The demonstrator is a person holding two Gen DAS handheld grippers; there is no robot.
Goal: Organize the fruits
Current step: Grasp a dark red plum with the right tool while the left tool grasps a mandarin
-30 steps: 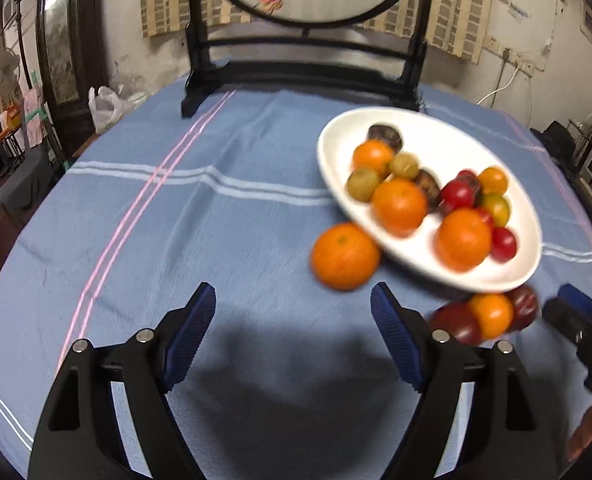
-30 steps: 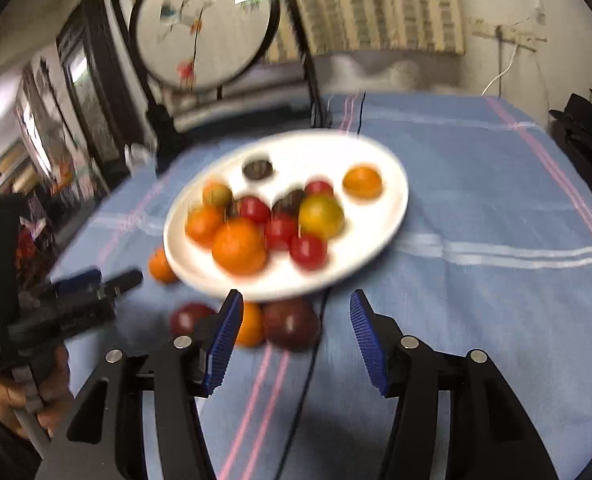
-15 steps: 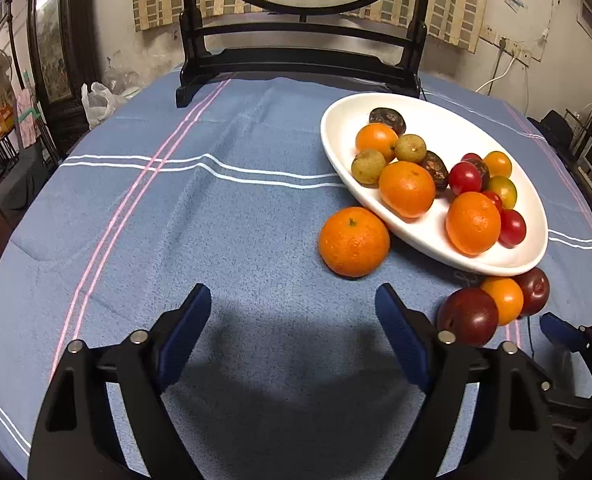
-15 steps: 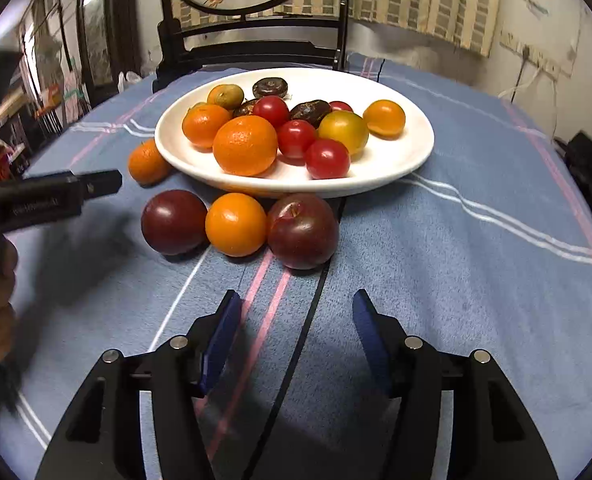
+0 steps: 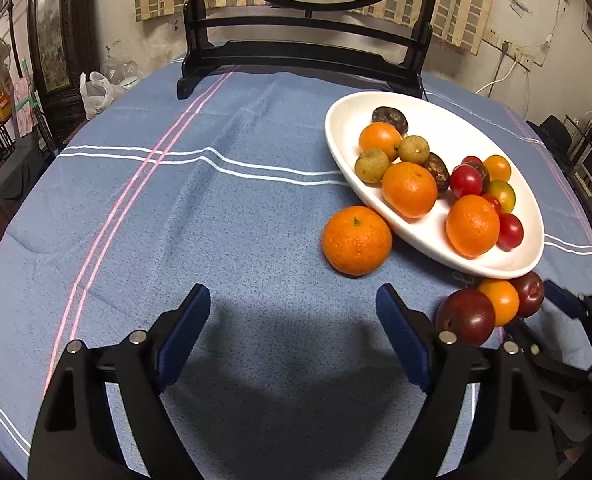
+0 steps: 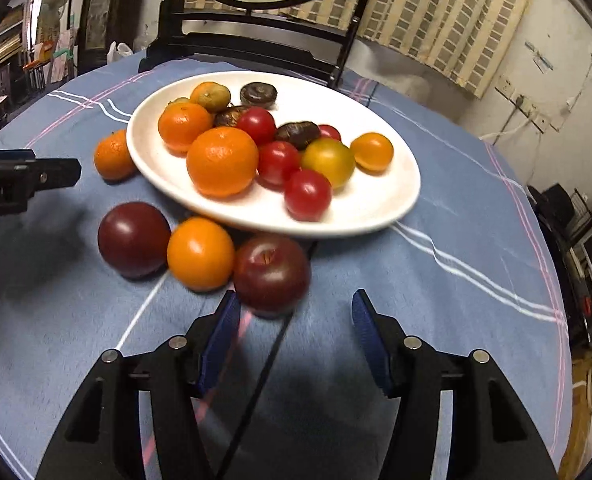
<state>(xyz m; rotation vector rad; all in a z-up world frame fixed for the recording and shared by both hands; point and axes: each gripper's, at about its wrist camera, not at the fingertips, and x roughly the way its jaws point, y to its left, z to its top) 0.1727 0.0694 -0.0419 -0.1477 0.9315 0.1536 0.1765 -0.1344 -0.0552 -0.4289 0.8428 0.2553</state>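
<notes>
Beside mandarin (image 5: 356,240), oval plate (image 5: 416,236) long axis diagonal.

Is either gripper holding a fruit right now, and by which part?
Nothing is held. The left gripper and right gripper both have open, empty jaws above the tablecloth.

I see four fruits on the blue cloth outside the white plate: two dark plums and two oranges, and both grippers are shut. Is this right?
One thing is wrong: both grippers are open, holding nothing. The left wrist view shows the left gripper with jaws apart, and the right wrist view shows the same for the right gripper. The fruit count outside the white plate is right.
</notes>
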